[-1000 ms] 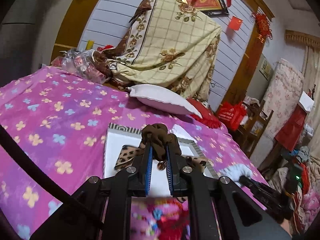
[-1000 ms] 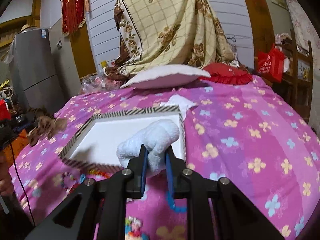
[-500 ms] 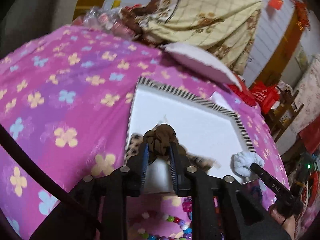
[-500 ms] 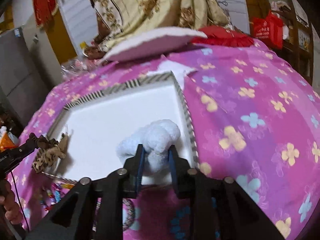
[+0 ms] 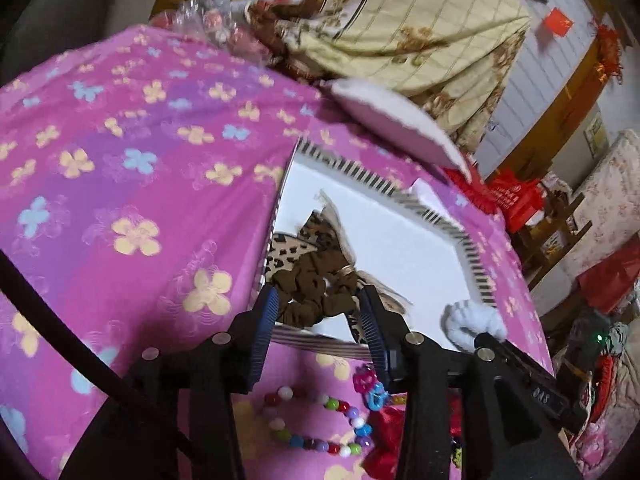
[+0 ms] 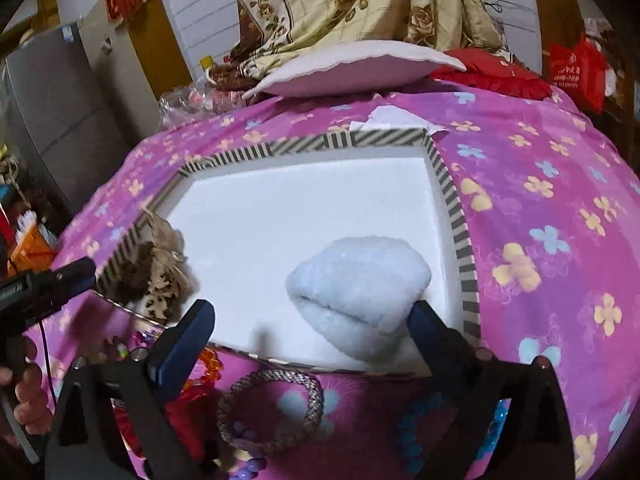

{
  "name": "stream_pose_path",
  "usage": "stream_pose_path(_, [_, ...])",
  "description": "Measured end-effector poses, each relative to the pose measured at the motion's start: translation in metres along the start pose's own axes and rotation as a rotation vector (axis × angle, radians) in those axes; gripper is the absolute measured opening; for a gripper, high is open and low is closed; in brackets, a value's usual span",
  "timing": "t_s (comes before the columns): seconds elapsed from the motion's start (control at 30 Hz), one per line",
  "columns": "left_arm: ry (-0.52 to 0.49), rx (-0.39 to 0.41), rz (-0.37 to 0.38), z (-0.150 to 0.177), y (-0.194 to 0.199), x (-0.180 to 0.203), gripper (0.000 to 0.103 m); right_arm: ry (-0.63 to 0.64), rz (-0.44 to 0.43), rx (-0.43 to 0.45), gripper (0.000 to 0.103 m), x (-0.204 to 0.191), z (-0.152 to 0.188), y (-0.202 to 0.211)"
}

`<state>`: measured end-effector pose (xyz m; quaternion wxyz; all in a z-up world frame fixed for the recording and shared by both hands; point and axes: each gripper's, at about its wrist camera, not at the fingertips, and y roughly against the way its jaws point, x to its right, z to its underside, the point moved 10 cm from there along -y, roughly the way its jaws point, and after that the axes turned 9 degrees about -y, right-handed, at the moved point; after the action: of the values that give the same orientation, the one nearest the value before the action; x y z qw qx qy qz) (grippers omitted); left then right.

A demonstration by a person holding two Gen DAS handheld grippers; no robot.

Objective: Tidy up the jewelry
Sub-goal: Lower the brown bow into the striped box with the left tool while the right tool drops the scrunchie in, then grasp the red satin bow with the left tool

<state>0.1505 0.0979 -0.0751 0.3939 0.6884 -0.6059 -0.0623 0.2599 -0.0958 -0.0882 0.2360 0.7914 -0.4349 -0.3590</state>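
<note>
A white tray with a striped rim (image 5: 476, 256) (image 6: 452, 208) lies on the pink flowered bedspread. My left gripper (image 5: 319, 296) hovers over the tray's near left corner with its jaws opening. The brown scrunchie with a leopard-print bow (image 5: 312, 292) (image 6: 160, 276) lies on the tray floor between the fingers, and the pads are not pressing on it. My right gripper (image 6: 312, 308) stands wide, still opening, at the near right corner. The fluffy pale-blue scrunchie (image 6: 356, 292) (image 5: 472, 320) rests on the tray next to its right finger (image 6: 428, 328).
On the bedspread in front of the tray lie a multicoloured bead bracelet (image 5: 316, 428), a woven bracelet (image 6: 272, 412), blue beads (image 6: 416, 420) and orange beads (image 6: 208, 360). A white pillow (image 6: 352, 64) lies behind the tray. A person's hand (image 6: 24, 392) holds the left gripper.
Both grippers came down to the tray and spread their jaws. The brown scrunchie and the pale-blue scrunchie, gripped before, now lie loose on the tray floor.
</note>
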Motion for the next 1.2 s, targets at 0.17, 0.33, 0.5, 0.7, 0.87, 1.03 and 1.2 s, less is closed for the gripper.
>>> stream_pose_path(0.17, [-0.095, 0.023, 0.03, 0.01, 0.028, 0.021, 0.024, -0.033, -0.003, 0.1, 0.099, 0.008, -0.007, 0.045])
stream_pose_path(0.33, [-0.323, -0.126, 0.111, 0.055, 0.015, 0.076, 0.024, -0.114, 0.004, 0.122, 0.099, 0.03, 0.017, 0.093])
stream_pose_path(0.5, [-0.471, -0.198, 0.128, 0.08, 0.004, 0.102, 0.024, -0.111, 0.065, -0.046, 0.099, 0.055, 0.064, 0.098])
stream_pose_path(0.7, [-0.519, -0.257, 0.148, 0.096, -0.007, 0.112, 0.022, -0.054, 0.296, -0.183, 0.099, 0.101, 0.085, 0.088])
stream_pose_path(0.87, [-0.591, -0.292, 0.155, 0.108, -0.017, 0.122, 0.011, -0.046, 0.357, -0.214, 0.103, 0.109, 0.088, 0.081])
stream_pose_path(1.03, [-0.614, -0.309, 0.142, 0.115, -0.021, 0.12, 0.0, -0.023, 0.387, -0.213, 0.103, 0.11, 0.088, 0.077])
stream_pose_path(1.2, [-0.578, -0.226, 0.199, 0.099, 0.001, 0.126, 0.0, -0.092, 0.282, -0.092, 0.101, 0.105, 0.063, 0.092])
